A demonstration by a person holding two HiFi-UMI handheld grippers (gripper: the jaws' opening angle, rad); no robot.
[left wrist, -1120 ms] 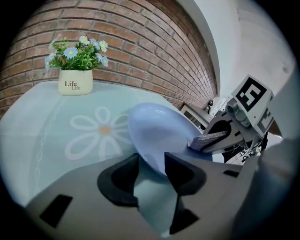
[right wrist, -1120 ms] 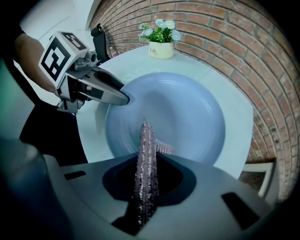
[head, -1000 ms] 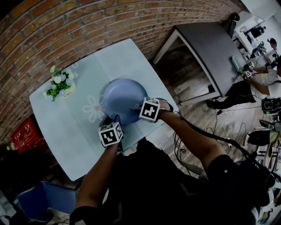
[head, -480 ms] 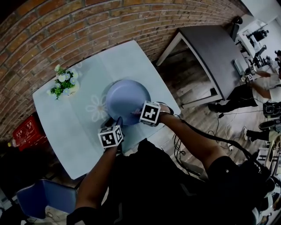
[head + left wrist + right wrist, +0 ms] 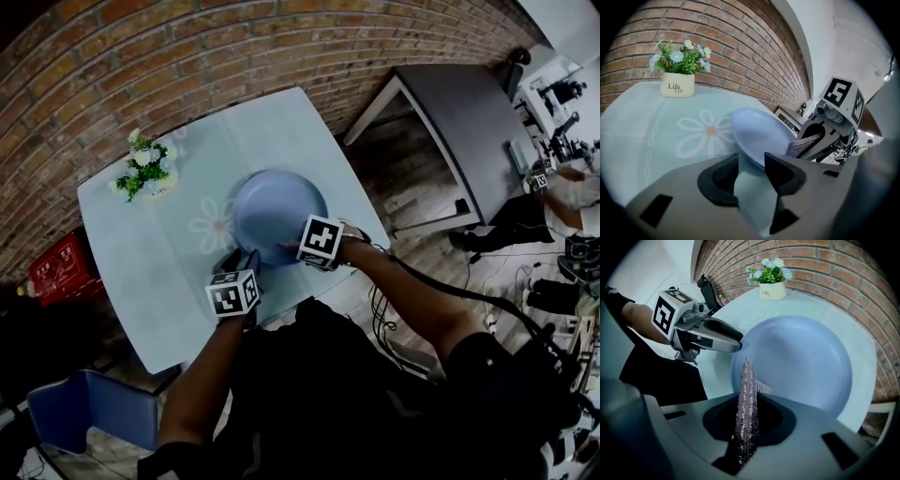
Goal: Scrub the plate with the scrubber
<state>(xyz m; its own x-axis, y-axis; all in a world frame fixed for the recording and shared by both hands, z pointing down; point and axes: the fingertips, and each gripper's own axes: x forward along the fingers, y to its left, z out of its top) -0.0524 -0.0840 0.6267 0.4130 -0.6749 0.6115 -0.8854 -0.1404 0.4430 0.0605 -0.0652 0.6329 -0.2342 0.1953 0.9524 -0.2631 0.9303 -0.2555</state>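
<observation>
- Left gripper (image 5: 752, 164): we find its fingers apart, tips at the near rim of the plate (image 5: 277, 214), with the surface (image 5: 159, 253) showing between them.
- Right gripper (image 5: 747, 423): fingers clamped on the glittery scrubber (image 5: 747, 390), whose tip reaches over the plate's near edge.
- Plate: blue, lying on the pale surface, well apart from the flower pot (image 5: 145, 175).

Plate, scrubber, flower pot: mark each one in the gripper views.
plate (image 5: 801, 362): right gripper view, centre of its blue well.
scrubber (image 5: 746, 404): right gripper view, middle of its glittery edge.
flower pot (image 5: 677, 86): left gripper view, cream front wall at the lettering.
</observation>
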